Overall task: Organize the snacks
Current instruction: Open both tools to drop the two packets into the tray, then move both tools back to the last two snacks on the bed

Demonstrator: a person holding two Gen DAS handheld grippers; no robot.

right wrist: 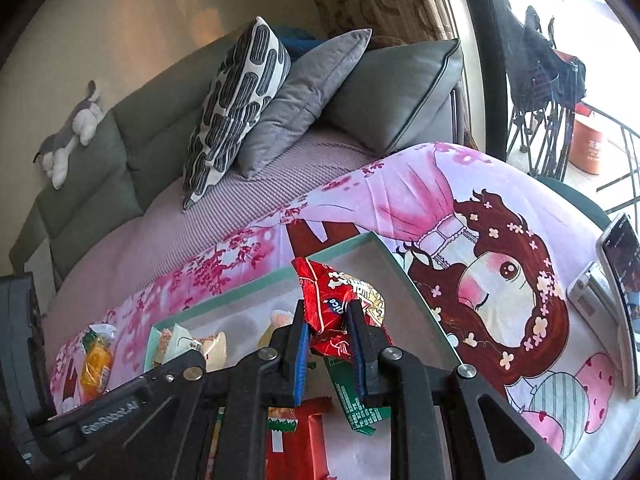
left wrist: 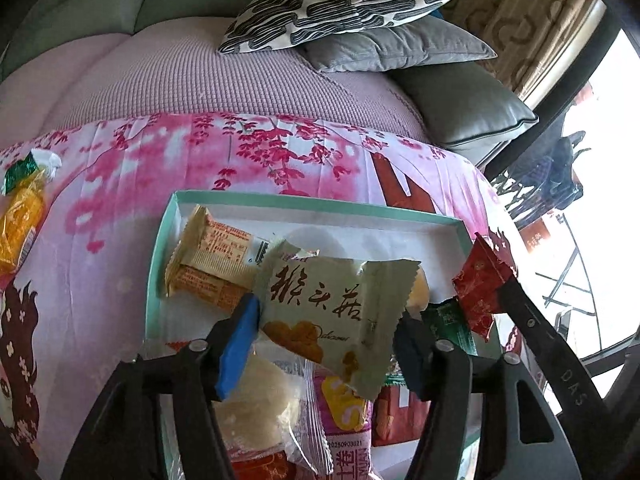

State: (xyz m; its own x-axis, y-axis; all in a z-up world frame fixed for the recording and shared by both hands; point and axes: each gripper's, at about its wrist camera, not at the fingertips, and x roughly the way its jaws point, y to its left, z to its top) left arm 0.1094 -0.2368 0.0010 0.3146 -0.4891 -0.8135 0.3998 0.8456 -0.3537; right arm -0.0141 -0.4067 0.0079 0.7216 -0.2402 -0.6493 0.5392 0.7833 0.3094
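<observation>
A pink cartoon-print cloth (right wrist: 500,208) covers the table before a sofa. Over the shallow mint-green cardboard tray (left wrist: 320,203), my left gripper (left wrist: 324,344) stands wide around a pale-green biscuit packet (left wrist: 340,300); my right gripper (right wrist: 328,344) pinches a crinkled red foil snack packet (right wrist: 340,300) above its far corner, to drop inside.

Both matte black plastic grippers (left wrist: 326,344) (right wrist: 328,344) are showing blue rubber pads (left wrist: 236,348), silver screws (right wrist: 389,353) and white lettering (right wrist: 109,419).

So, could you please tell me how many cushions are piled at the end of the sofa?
3: the black-and-white patterned cushion nearest the sofa's middle, the grey velvet cushion leaning behind it, and the grey piped cushion by the window. Others may be hidden.
</observation>
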